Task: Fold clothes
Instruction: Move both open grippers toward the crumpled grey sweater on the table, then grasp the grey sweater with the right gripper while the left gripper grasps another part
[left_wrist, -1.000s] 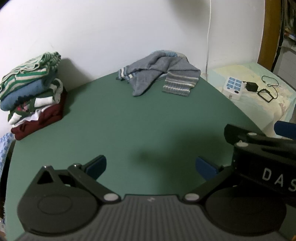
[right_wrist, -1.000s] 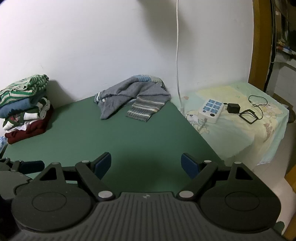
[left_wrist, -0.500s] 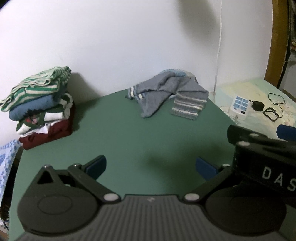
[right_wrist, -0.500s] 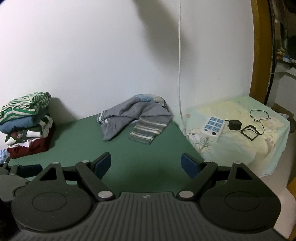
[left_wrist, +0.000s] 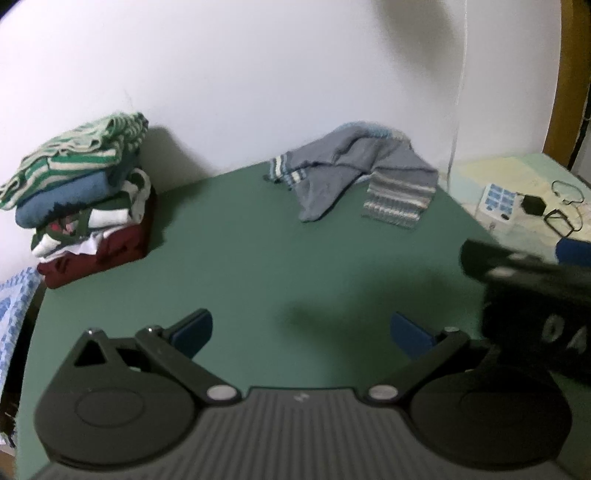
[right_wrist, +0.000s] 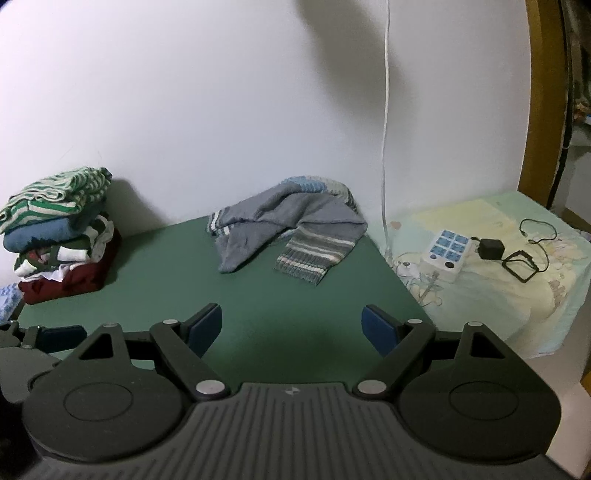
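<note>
We hold the left gripper (left_wrist: 301, 330) and right gripper (right_wrist: 291, 326) spread wide, empty, above the green table (right_wrist: 295, 295); the grey sweater (right_wrist: 284, 225) lies crumpled beyond.

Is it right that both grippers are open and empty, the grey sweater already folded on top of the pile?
Not quite. The grey sweater lies crumpled on the green table, apart from the pile, as the right wrist view shows. Both grippers are open and empty.

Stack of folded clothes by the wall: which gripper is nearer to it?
Left. The left gripper is on the stack's side of the green table. The right gripper is further right, toward the crumpled grey sweater. Both are open and empty.
</note>
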